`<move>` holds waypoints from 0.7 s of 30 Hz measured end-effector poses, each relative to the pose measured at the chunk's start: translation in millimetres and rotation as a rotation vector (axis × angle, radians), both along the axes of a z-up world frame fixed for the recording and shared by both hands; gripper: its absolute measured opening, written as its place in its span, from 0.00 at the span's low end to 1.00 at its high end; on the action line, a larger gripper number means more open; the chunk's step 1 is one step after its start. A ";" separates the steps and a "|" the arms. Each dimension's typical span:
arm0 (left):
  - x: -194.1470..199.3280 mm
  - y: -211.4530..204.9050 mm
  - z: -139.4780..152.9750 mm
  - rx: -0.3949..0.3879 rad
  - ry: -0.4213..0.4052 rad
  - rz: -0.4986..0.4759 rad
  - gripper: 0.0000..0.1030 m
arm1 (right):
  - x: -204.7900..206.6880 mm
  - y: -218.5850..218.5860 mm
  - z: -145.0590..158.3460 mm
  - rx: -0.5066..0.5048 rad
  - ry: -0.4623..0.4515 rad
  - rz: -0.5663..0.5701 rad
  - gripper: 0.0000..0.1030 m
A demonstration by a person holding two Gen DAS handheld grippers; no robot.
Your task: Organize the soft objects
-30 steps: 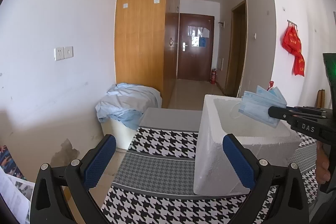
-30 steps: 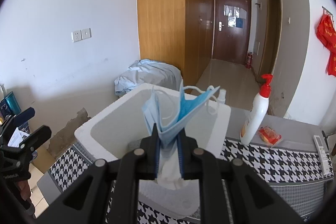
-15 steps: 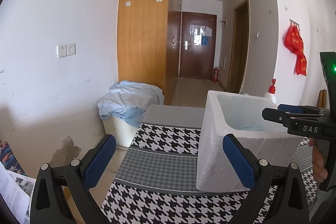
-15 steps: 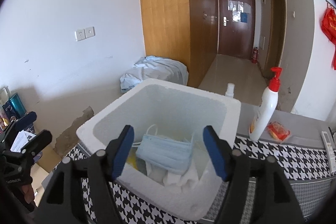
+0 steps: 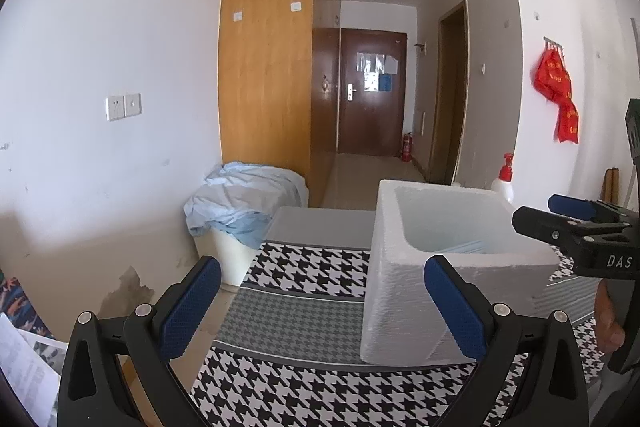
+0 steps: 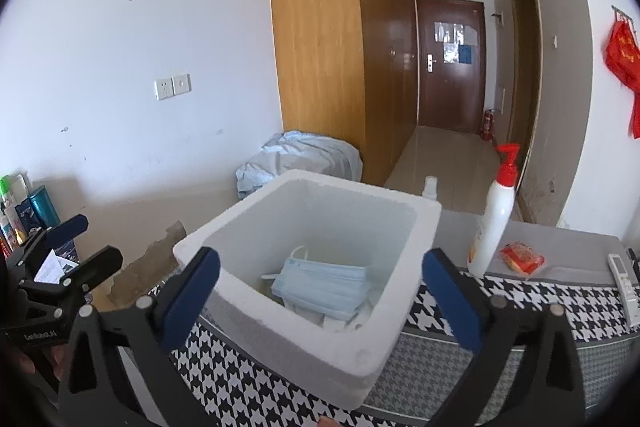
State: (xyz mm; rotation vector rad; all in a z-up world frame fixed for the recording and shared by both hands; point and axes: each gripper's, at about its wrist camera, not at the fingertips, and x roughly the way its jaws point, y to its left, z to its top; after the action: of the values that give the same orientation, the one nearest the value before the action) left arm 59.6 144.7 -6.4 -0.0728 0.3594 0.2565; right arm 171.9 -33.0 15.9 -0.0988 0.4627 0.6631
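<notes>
A stack of light blue face masks (image 6: 324,285) lies inside the white foam box (image 6: 280,311) on top of other white soft items. My right gripper (image 6: 320,259) hovers at the box's near rim, its jaws opening wide with nothing held between them; the masks lie below, inside the box. In the left wrist view the right gripper (image 5: 560,215) reaches in from the right over the box (image 5: 400,287), where a blue sliver of the masks (image 5: 460,247) shows. My left gripper (image 5: 322,267) stands open and empty over the houndstooth cloth (image 5: 300,259), left of the box.
A white pump bottle with a red top (image 6: 494,227), a red packet (image 6: 522,257) and a remote (image 6: 622,271) sit right of the box. A small white bottle (image 6: 430,185) stands behind it. A bin draped in blue cloth (image 5: 244,203) stands past the table's far left edge.
My right gripper, shut on the masks above the box a second ago, has opened and let them drop into the box, then drawn back a little. The left gripper has stayed put.
</notes>
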 end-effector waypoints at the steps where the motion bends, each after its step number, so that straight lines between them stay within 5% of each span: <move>1: -2.5 -1.8 1.8 -0.001 -0.005 -0.002 0.99 | -0.5 -1.2 0.4 -0.002 -0.003 0.000 0.99; 21: -28.9 -37.4 22.7 -0.003 -0.045 -0.052 0.99 | -44.1 -45.1 3.9 0.039 -0.037 -0.022 0.99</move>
State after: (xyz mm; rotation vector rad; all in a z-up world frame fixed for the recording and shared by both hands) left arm 30.7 107.4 16.3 -0.0715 0.3167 0.2030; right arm 127.9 -78.1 19.7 -0.0686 0.4147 0.6470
